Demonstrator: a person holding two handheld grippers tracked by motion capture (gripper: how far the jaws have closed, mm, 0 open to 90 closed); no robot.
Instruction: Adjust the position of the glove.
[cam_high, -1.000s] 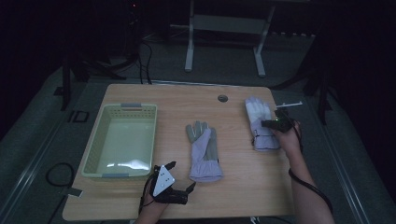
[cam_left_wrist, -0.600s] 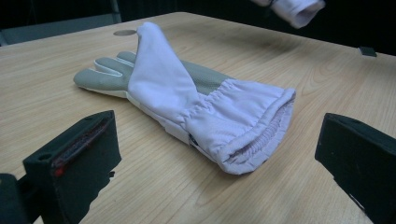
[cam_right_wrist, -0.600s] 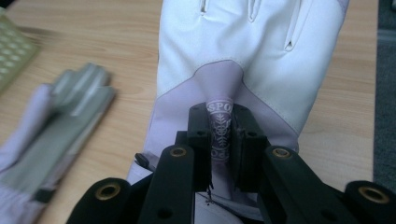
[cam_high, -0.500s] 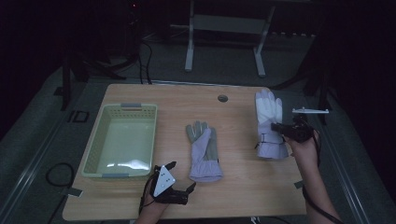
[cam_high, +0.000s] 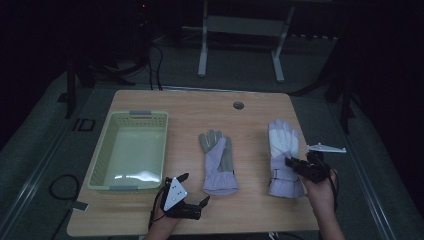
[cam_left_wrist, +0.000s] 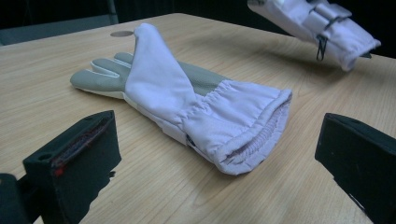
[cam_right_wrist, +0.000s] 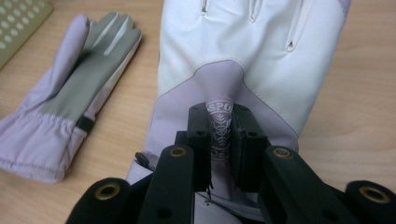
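The right tool (cam_high: 292, 164) pinches a fold of the white-and-lilac padded fabric glove (cam_high: 283, 150) near the desk's (cam_high: 250, 215) right edge; its length runs front to back, fingers toward the far edge. The left tool (cam_high: 194, 189) hangs open.

Here's the table (cam_high: 250, 115), a light wooden top filling the middle of the high view, with a small round grommet (cam_high: 238, 105) set near its far edge. At the left of the frame sits a pale green basket (cam_high: 102, 159), squarely on the wood. Dead centre lies a lilac glove with a grey palm (cam_high: 218, 162), flat, fingertips pointing to the top of the frame. To the right of it is a second glove, lilac and white (cam_high: 283, 150), its fingertips likewise pointing up the frame, its cuff end lifted.
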